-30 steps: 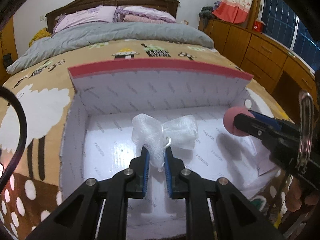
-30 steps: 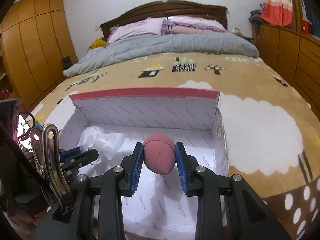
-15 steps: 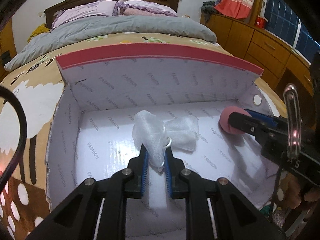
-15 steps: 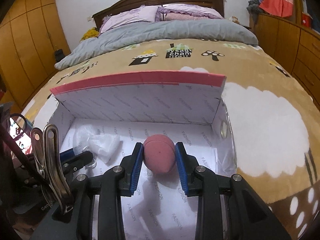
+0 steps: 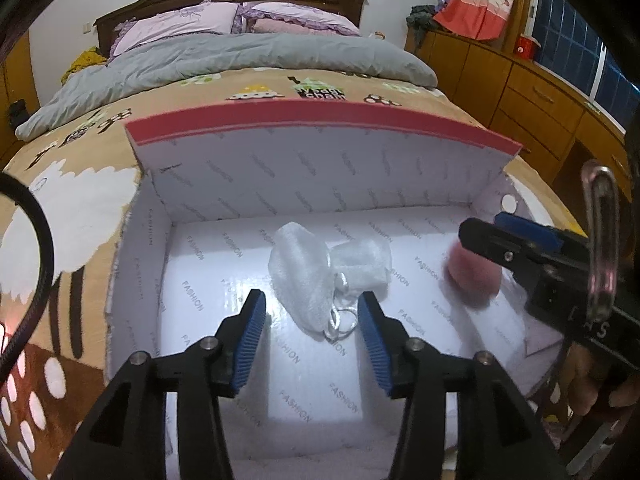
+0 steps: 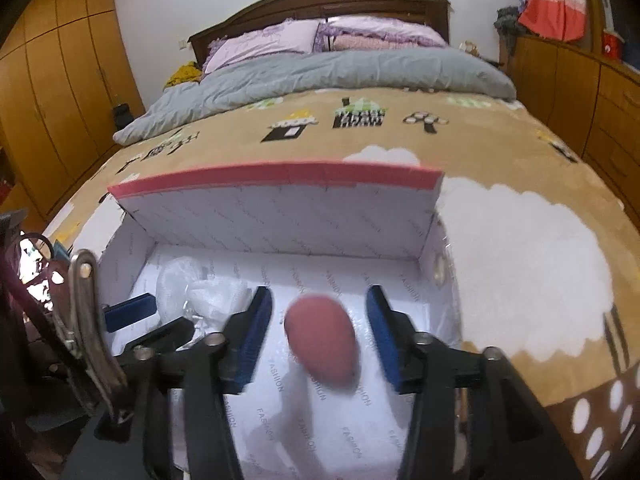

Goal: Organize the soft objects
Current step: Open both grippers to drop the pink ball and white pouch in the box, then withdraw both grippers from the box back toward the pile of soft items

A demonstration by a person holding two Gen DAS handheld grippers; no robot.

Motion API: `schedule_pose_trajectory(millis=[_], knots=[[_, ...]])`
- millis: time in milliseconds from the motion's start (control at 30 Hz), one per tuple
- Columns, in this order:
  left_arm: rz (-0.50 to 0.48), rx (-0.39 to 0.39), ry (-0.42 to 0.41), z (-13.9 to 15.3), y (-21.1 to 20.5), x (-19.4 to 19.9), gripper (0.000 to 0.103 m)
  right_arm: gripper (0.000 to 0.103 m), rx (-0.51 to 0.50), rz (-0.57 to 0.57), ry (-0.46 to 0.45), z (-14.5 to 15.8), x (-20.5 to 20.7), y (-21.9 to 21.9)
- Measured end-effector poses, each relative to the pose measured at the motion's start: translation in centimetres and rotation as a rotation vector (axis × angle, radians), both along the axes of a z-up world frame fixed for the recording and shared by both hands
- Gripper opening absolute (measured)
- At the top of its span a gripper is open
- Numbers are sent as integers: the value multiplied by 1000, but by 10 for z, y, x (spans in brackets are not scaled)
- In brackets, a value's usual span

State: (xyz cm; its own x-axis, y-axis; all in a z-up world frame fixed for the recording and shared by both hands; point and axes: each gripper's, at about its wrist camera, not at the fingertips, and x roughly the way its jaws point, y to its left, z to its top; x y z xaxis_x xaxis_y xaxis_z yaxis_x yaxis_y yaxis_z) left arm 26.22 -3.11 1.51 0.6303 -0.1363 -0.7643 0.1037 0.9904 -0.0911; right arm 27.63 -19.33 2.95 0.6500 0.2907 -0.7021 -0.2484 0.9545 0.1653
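We see both hand-held grippers over a white box (image 5: 208,184) that sits on the bed (image 5: 72,200). The left hand-held gripper (image 5: 311,322) is spread wide and holds nothing; the white mesh pouch (image 5: 304,280) lies on the box floor between and just beyond its pads, with a second pouch (image 5: 362,260) beside it on the right. The right hand-held gripper (image 6: 319,332) is also wide apart and grips nothing; the pink sponge (image 6: 322,342), blurred, shows between its pads, touching neither, at the right side of the box.
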Motion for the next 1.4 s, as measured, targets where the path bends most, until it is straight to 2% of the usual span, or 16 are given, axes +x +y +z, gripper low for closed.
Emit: schedule_pose_trajectory(millis=[333,767,1400], knots=[[2,-3,-23,23,0,-20,52,56,18,-10,-29,24,-18,-9],[13,-22,-34,44,10,-59,52,56,56,3,-53,47,-66,-10],[36,-59,-20,50,25,-113,52,56,100,3,-24,45,-125,-13]])
